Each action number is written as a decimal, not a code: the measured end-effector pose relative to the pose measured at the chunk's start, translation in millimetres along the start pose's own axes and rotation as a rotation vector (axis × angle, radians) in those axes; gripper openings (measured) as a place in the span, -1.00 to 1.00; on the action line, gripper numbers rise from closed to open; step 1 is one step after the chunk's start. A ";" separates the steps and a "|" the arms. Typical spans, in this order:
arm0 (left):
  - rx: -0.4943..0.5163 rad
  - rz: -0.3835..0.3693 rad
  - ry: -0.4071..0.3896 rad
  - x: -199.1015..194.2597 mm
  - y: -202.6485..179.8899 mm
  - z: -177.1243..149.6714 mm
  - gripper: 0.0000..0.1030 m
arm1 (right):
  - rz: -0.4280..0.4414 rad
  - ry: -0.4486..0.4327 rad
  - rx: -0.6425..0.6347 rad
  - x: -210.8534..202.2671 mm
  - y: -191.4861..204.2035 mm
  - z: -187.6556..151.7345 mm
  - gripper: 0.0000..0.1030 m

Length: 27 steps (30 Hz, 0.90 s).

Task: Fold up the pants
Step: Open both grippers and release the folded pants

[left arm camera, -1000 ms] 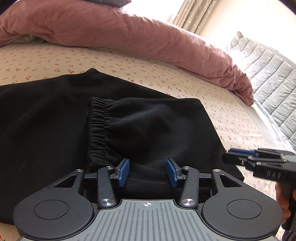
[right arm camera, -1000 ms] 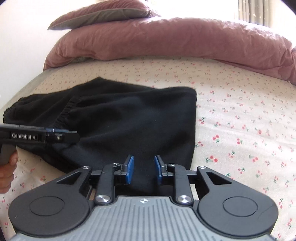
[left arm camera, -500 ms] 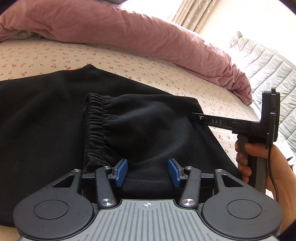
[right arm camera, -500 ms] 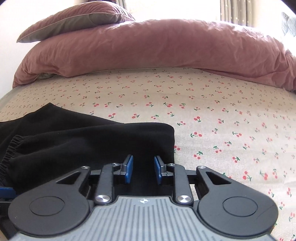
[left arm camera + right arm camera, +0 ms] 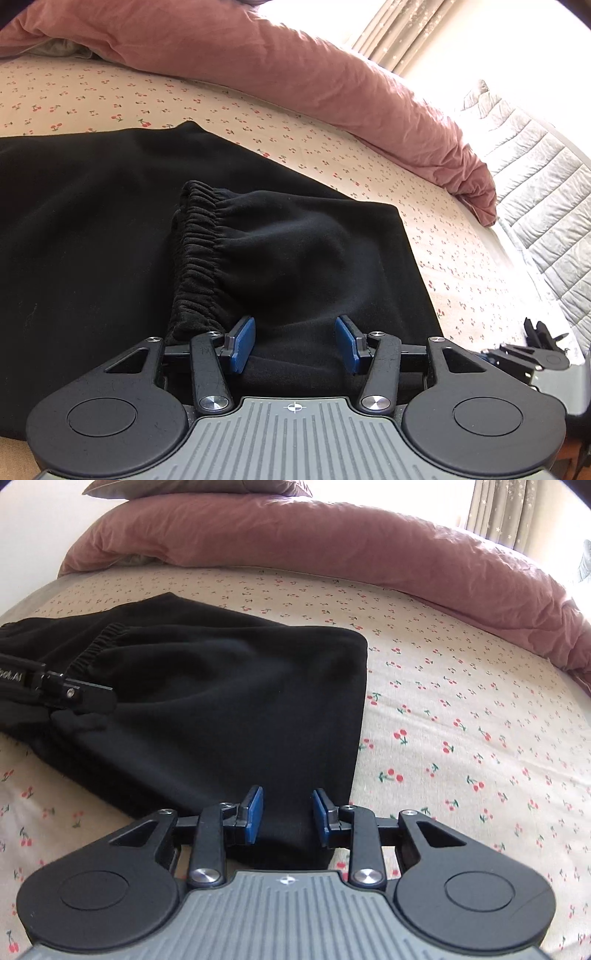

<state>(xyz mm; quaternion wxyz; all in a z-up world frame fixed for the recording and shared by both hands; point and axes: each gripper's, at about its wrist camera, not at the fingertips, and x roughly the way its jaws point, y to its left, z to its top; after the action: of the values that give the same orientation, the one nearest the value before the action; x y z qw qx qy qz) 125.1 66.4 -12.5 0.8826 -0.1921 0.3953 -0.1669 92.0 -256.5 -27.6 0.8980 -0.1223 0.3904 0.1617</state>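
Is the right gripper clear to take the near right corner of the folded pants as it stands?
Probably yes: the right gripper stands open over that corner of the pants, nothing between; the left gripper is well off.

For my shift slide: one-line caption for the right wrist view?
Right gripper, jaws apart, over the near corner of folded black pants on the cherry-print sheet.

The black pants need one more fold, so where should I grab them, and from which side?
Judging by the pose, take the black pants at the near edge of the folded-over top layer, one hold toward the elastic cuff, one toward the right corner. Come in low from the near side: that edge lies loose, facing you, and can be carried away toward the pink duvet.
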 end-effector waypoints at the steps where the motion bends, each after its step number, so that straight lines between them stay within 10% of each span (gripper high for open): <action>1: -0.005 -0.006 0.000 0.2 2.0 0.4 -0.07 | -0.003 -0.001 -0.006 -5.1 2.3 -4.6 -0.51; 19: 0.022 -0.097 -0.011 -42.6 25.8 -8.1 -0.07 | 0.037 -0.039 -0.087 -26.6 41.4 -17.6 -0.37; 23: 0.035 -0.004 -0.059 -62.9 26.7 -9.0 0.34 | 0.006 -0.044 -0.148 -23.5 57.1 -20.6 -0.28; 27: -0.022 0.031 -0.090 -81.7 41.9 -4.7 0.34 | 0.044 -0.097 -0.138 -31.9 61.2 -19.1 -0.28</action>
<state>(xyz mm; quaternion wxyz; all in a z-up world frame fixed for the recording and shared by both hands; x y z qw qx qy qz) 75.9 138.4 16.7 0.8999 -0.2028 0.3599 -0.1398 35.2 -213.2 -22.3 0.9015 -0.1676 0.3371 0.2135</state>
